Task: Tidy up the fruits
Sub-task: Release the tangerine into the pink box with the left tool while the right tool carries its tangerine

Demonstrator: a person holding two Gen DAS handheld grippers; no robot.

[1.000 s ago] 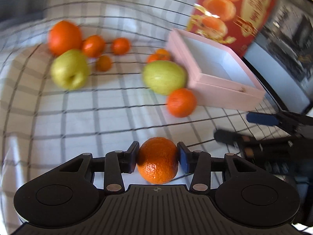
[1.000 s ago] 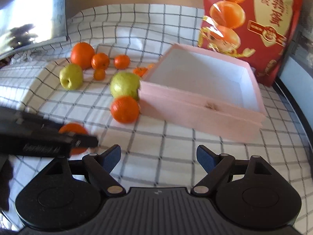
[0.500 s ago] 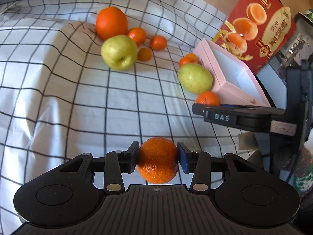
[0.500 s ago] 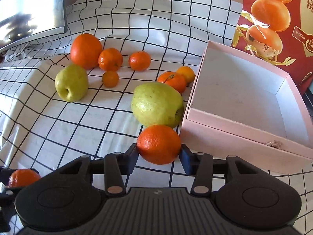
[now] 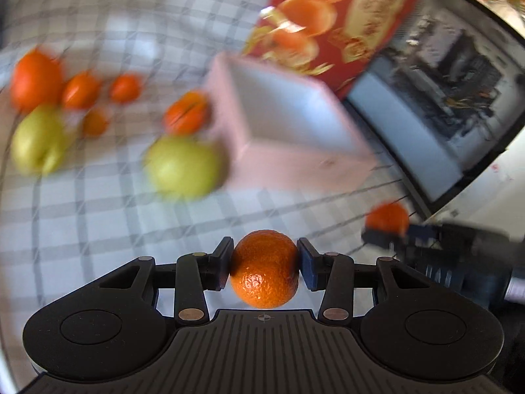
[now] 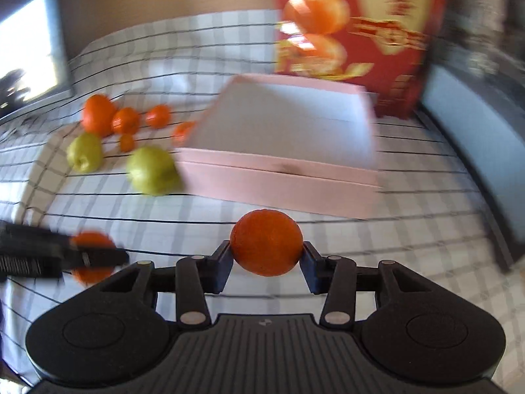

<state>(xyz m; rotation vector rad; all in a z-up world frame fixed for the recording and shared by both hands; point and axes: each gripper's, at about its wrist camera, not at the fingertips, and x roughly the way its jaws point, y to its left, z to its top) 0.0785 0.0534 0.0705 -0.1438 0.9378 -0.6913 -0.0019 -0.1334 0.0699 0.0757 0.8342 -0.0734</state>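
My left gripper [image 5: 264,264] is shut on an orange [image 5: 264,268] held above the checked cloth. My right gripper [image 6: 266,261] is shut on another orange [image 6: 266,242], lifted in front of the pink box [image 6: 282,161]. The pink box [image 5: 288,138] is open and looks empty. Each gripper shows in the other's view with its orange: the right one [image 5: 387,220] at the right, the left one [image 6: 92,256] at the left. Two green apples [image 6: 152,170] [image 6: 84,156] and several oranges [image 6: 98,115] lie left of the box. Both views are blurred.
A red fruit bag [image 6: 357,32] stands behind the box. A dark appliance with a window [image 5: 436,105] stands to the right. A bright screen [image 6: 29,62] is at the far left. The checked cloth [image 6: 229,52] covers the table.
My right gripper closed on the orange by the box and lifted it off the cloth. My left gripper swung back toward the box, still holding its orange.
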